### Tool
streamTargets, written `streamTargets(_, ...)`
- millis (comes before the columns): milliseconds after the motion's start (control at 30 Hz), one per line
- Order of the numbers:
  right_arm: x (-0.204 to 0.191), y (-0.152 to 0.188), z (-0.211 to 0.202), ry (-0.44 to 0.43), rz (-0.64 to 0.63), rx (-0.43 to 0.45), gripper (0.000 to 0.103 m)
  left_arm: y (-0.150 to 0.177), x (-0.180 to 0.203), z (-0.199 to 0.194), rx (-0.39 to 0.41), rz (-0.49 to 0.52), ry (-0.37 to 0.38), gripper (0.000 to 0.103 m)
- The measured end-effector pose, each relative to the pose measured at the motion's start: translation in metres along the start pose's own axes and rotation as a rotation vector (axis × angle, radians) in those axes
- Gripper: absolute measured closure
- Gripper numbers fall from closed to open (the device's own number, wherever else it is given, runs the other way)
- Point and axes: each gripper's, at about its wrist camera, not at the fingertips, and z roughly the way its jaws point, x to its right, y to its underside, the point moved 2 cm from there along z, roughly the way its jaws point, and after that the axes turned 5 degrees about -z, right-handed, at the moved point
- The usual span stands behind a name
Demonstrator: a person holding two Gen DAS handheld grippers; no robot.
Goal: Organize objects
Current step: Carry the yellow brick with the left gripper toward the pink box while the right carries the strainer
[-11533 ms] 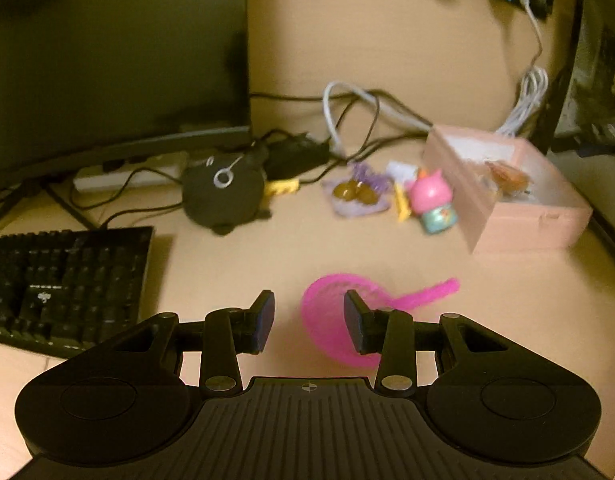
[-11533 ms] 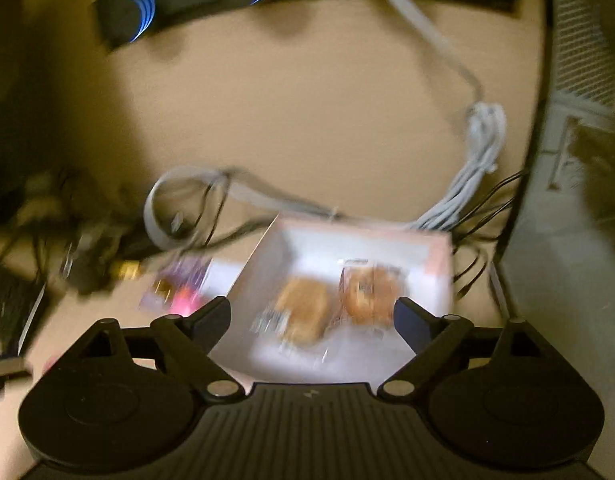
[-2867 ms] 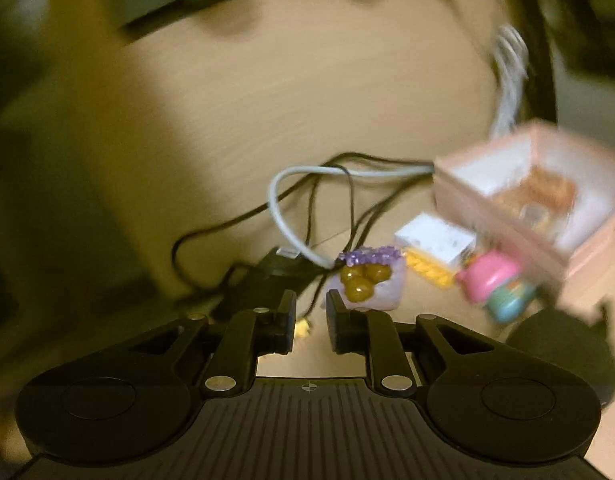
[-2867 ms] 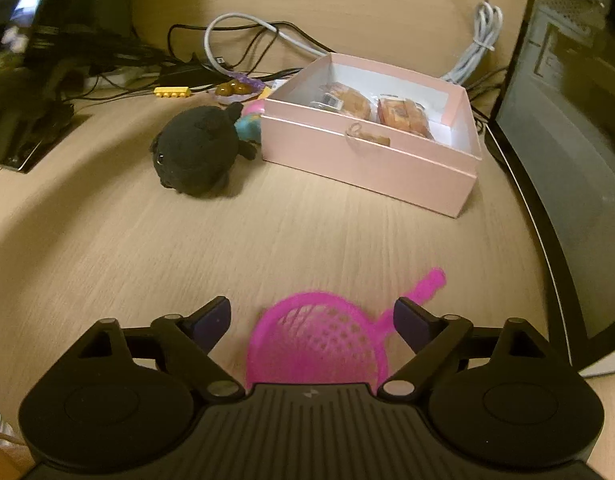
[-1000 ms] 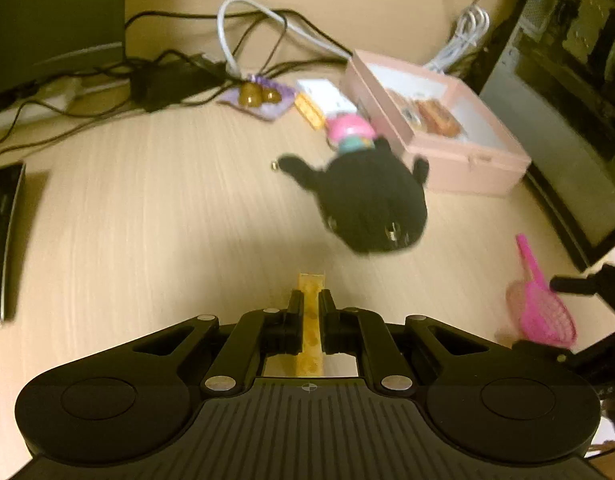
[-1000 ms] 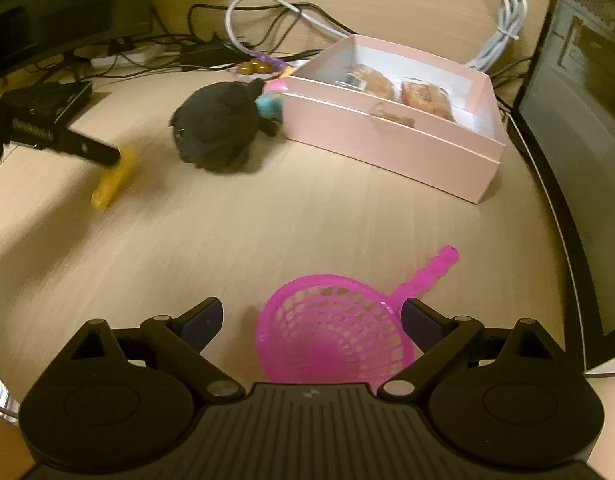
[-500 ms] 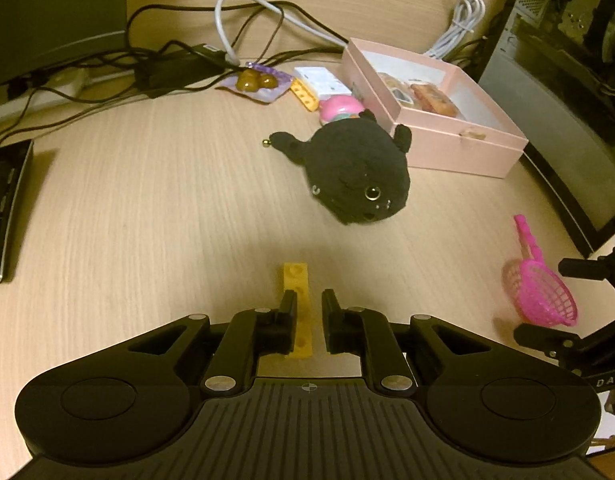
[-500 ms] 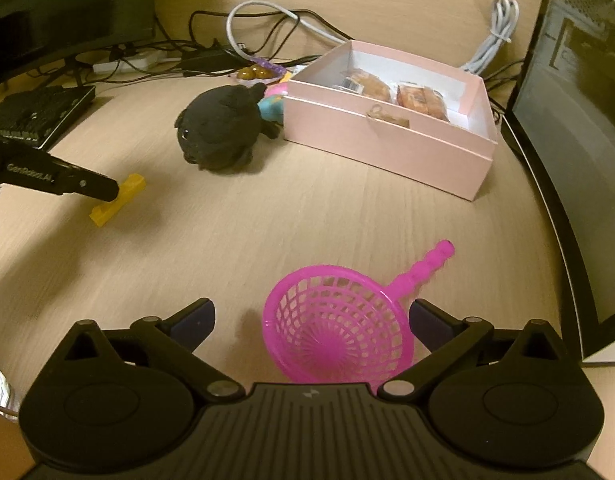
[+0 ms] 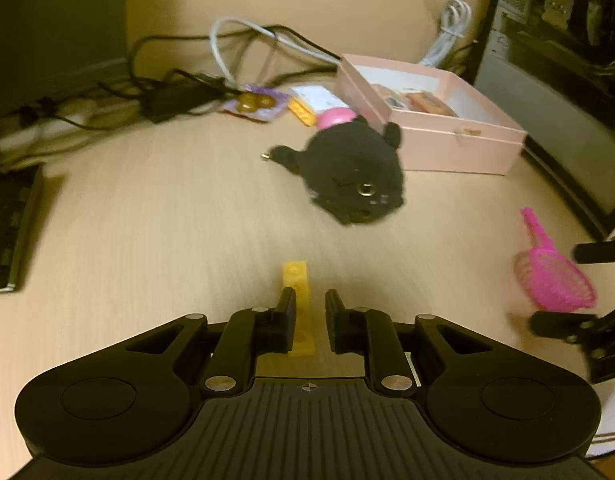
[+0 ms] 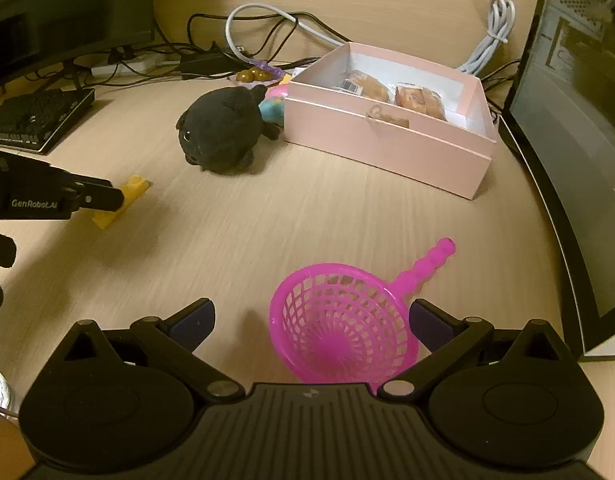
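A yellow brick [image 9: 296,276] lies flat on the wooden desk between the pads of my left gripper [image 9: 310,304]. Its jaws are opening, and a gap shows on the right of the brick. The right wrist view shows the same yellow brick [image 10: 133,188] at the tip of the left gripper's finger [image 10: 87,199]. My right gripper [image 10: 311,318] stands wide open around a pink sieve [image 10: 339,332] that rests on the desk. A black plush [image 9: 355,176] lies in front of a pink box [image 9: 459,148] that holds wrapped snacks.
A keyboard [image 10: 35,120] sits at the left edge and a tangle of cables [image 9: 227,40] runs along the back. A dark computer case [image 10: 567,120] walls off the right side. A pink-capped toy [image 9: 335,116], a purple packet [image 9: 255,100] and another yellow brick [image 9: 301,110] lie behind the plush.
The left jaws, shut on the yellow brick a second ago, have parted, and the brick now lies on the desk. The right gripper and the sieve have kept still.
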Motion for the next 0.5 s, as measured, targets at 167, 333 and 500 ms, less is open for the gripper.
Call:
streamTargets(167, 0.0011, 0.0027, -0.0002, 0.004, 0.012, -0.008, 0.0, 0.0036, -0.0018, 0.004, -0.017, 0.013, -0.009, 0.076)
streamTargets(333, -0.0013, 0.0044, -0.0008, 0.003, 0.011, -0.005, 0.0, 0.0094, 0.0057, 0.0081, -0.024, 0.038, -0.012, 0.073)
streamTargets(500, 0.0025, 0.0038, -0.0024, -0.009, 0.058, 0.001, 0.0, 0.0102, 0.0054, 0.0079, -0.016, 0.025, -0.044, 0.086)
